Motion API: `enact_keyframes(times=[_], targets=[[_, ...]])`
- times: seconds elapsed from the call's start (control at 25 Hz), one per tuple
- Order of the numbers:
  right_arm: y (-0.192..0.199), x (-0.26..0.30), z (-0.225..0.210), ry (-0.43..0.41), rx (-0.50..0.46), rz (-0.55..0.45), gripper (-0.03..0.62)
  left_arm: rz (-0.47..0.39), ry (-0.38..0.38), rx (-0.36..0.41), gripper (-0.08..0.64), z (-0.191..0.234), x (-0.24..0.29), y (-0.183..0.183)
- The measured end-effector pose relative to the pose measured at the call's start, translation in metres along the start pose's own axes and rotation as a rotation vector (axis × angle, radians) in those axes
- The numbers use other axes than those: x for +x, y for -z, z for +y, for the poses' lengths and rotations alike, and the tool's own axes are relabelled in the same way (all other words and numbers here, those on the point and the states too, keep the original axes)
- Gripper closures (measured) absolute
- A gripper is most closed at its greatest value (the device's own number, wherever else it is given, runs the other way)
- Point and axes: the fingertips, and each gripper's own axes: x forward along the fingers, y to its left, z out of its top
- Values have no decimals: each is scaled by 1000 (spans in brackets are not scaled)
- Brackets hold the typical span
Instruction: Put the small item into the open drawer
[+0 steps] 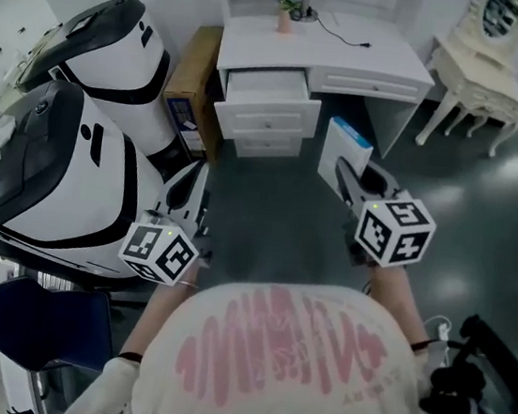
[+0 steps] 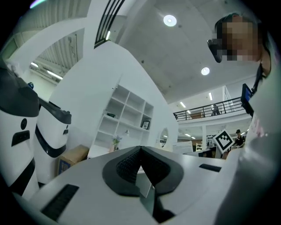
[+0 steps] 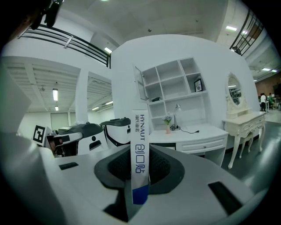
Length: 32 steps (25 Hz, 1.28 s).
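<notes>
A flat white box with a blue end (image 1: 344, 154) stands upright in my right gripper (image 1: 345, 182), whose jaws are shut on its lower part. In the right gripper view the same box (image 3: 140, 145) rises between the dark pads of the right gripper (image 3: 139, 169) and hides part of the white desk (image 3: 197, 132) behind it. The desk (image 1: 356, 44) stands ahead across the dark floor, and its top drawer (image 1: 268, 83) is pulled open. My left gripper (image 1: 187, 199) hangs low at the left beside the white machines. Its jaws (image 2: 140, 151) meet with nothing between them.
Two large white-and-black machines (image 1: 57, 156) fill the left side. A cardboard box (image 1: 188, 88) leans beside the desk. A small vase of flowers (image 1: 287, 11) and a cable sit on the desk top. A white dressing table (image 1: 483, 89) stands at the right, a blue chair (image 1: 45, 325) near left.
</notes>
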Motion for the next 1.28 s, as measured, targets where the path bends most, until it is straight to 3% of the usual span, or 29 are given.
enact_keyframes(times=[0.12, 0.28, 0.76, 1.28], targets=[[6, 17, 3, 14, 7, 13, 508, 16, 21, -9, 531, 17, 7, 6], [21, 37, 9, 18, -19, 68, 508, 100, 36, -3, 531, 31, 18, 29], [58, 96, -2, 29, 27, 175, 506, 192, 60, -129, 531, 61, 43, 86], [34, 243, -67, -4, 27, 196, 506, 224, 32, -126, 531, 142, 164, 94]])
